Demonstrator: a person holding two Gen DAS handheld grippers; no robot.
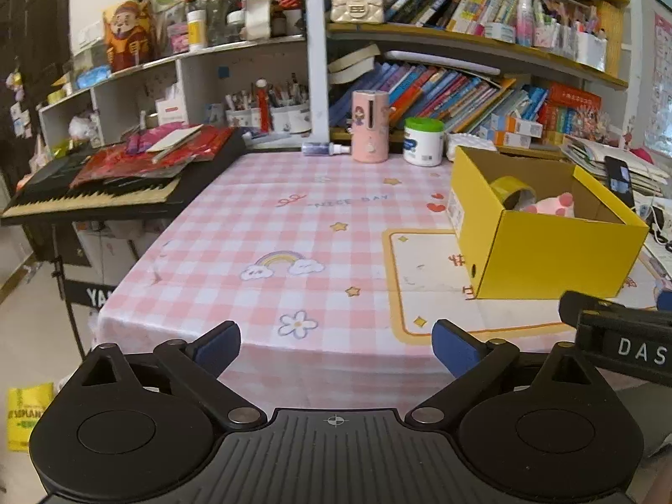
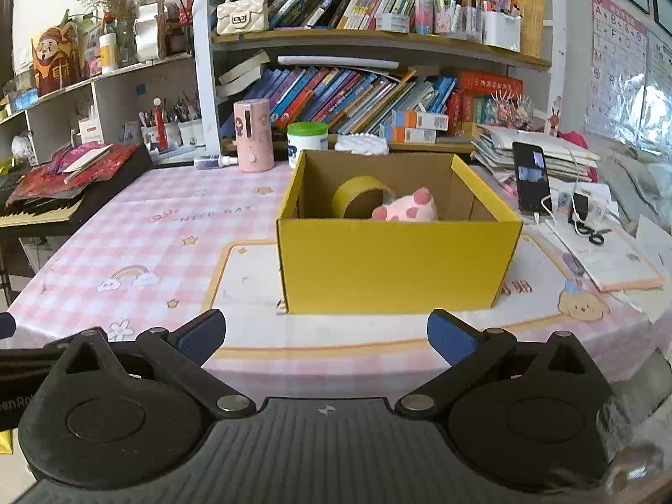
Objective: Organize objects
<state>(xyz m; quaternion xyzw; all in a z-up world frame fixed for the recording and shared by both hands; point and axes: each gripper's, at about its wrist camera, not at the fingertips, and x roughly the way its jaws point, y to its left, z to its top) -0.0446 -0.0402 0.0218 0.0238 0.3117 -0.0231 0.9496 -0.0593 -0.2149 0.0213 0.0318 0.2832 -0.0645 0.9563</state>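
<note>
Objects for the task already lie inside the yellow box (image 2: pixel 395 260): a tape roll (image 2: pixel 361 199) leans against the back wall of the box, and a pink plush toy (image 2: pixel 409 208) rests just beside the roll. We judge that the box serves as the collecting place, so its top is left uncovered. We hold the left tool (image 1: pixel 336 344) released and grasping nothing, near the front edge of the desk (image 1: pixel 260 227), to the left of the box. The right tool (image 2: pixel 325 336) is also spread wide and without load, directly in front of the box. Behind the box stand a pink cylinder (image 2: pixel 252 136) and a white jar (image 2: pixel 306 143). Left of the box the checked cloth gives free room for moving.
</note>
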